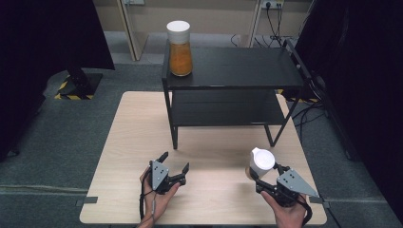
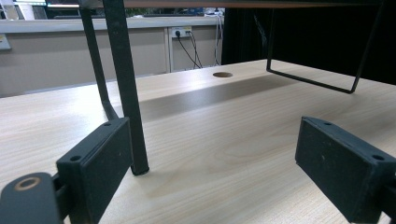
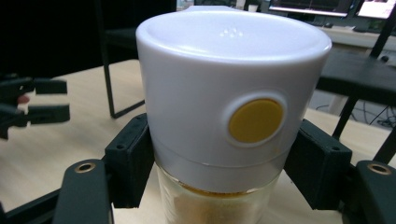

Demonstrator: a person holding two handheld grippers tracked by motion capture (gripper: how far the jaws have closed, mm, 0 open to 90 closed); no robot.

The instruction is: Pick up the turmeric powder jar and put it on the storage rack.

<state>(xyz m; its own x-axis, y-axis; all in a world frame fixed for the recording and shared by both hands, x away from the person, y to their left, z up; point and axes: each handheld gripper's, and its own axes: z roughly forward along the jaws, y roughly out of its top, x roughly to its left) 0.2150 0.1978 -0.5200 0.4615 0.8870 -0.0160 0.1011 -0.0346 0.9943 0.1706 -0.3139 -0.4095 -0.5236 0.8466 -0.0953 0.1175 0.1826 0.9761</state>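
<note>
We've got the right gripper (image 1: 260, 176) clamped on the white-capped jar (image 1: 261, 163) (upright, probably just off the table (image 1: 123, 156)); shelf (image 1: 233, 66) lies straight ahead; left gripper (image 1: 175, 164) gapes empty, farther off.

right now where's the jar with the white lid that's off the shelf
In the high view it is at the table's near right, clamped in the right tool in front of the black shelf's right leg. The jar has a matching one on the shelf top.

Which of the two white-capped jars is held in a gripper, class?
The jar at the table's near right, clamped in the right gripper. The other jar stands free on the black shelf's top, far from both grippers.
</note>
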